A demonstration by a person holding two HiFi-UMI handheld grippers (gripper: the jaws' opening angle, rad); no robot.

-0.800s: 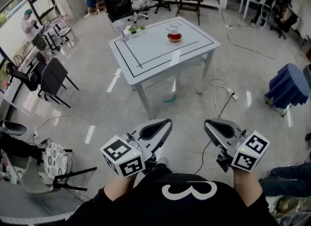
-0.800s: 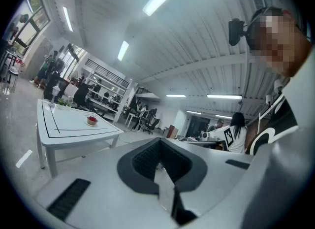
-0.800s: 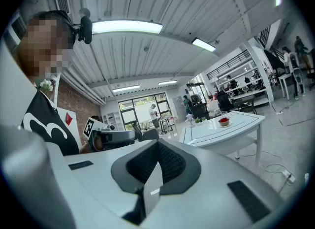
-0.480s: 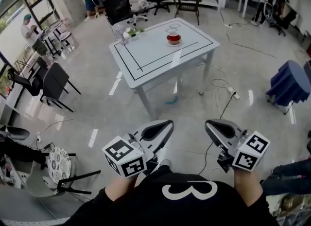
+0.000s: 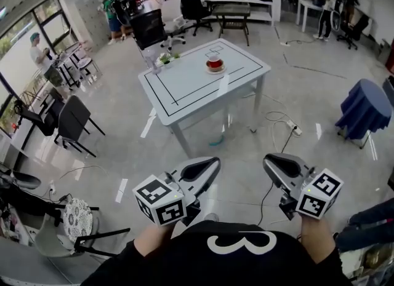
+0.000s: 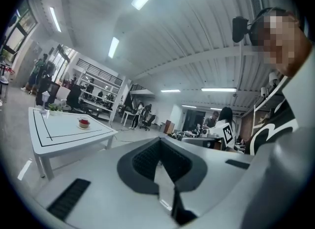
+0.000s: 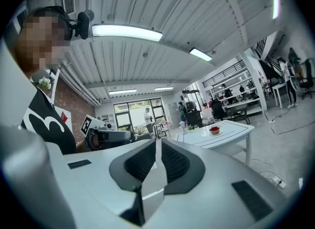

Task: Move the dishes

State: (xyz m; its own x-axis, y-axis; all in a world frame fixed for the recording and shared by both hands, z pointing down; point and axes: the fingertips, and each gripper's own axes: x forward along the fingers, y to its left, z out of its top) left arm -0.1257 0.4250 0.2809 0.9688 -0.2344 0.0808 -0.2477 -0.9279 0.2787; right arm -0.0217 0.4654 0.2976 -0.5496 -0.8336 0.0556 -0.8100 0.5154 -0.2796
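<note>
Nearest me, the left tool (image 5: 212, 163) and right tool (image 5: 269, 158) are side by side and level, both clenched on nothing. Beyond them is open floor (image 5: 123, 125), then the table (image 5: 184, 91), with one corner turned toward me. The dishes (image 5: 214, 64), a red cup on a pale saucer, round and so without a long axis, stand near its far edge. They are well apart from both tools and almost straight ahead of the left one, which I judge slightly nearer.

Red bowl (image 5: 214, 63) upright on saucer (image 5: 215, 70)
</note>
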